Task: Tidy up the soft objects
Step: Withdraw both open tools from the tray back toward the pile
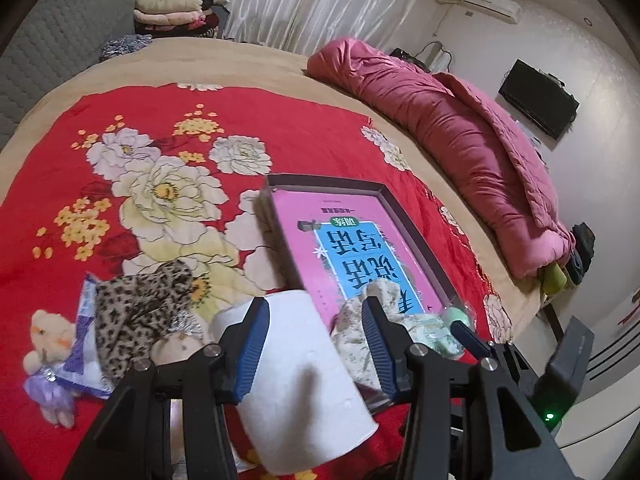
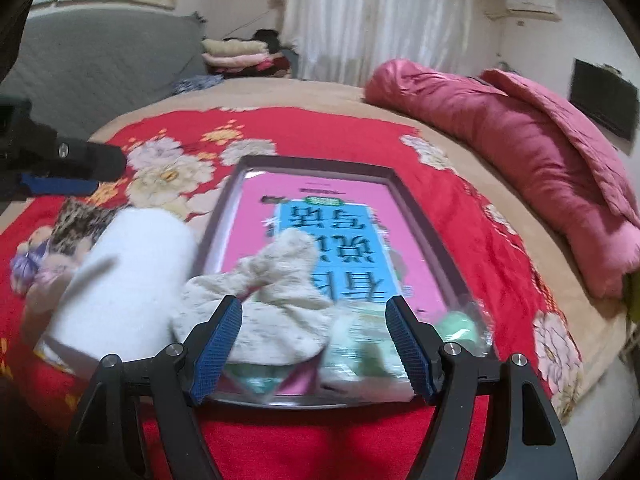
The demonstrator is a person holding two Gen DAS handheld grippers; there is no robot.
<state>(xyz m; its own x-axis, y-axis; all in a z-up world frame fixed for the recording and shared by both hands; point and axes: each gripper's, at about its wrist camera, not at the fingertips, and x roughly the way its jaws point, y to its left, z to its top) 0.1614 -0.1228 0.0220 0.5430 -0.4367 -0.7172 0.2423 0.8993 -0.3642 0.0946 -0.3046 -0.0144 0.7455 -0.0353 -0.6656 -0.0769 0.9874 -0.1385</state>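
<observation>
Left wrist: cloth (image 1: 352, 320) and sponge (image 1: 456, 316) already in tray (image 1: 384, 192); roll (image 1: 304, 368), scarf (image 1: 140, 304), bear (image 1: 48, 340) left. Left gripper (image 1: 316, 344) wide around roll, ungripped; right gripper (image 2: 316, 344) wide, empty.

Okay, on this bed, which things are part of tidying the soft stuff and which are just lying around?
Job: tray, cream cloth, paper roll, leopard scarf, teddy, left gripper, right gripper.

Lying about: pink quilt, folded clothes, TV, air conditioner.

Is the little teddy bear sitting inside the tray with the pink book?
No, the teddy bear lies on the red flowered blanket, far off to the left of the tray.
</observation>
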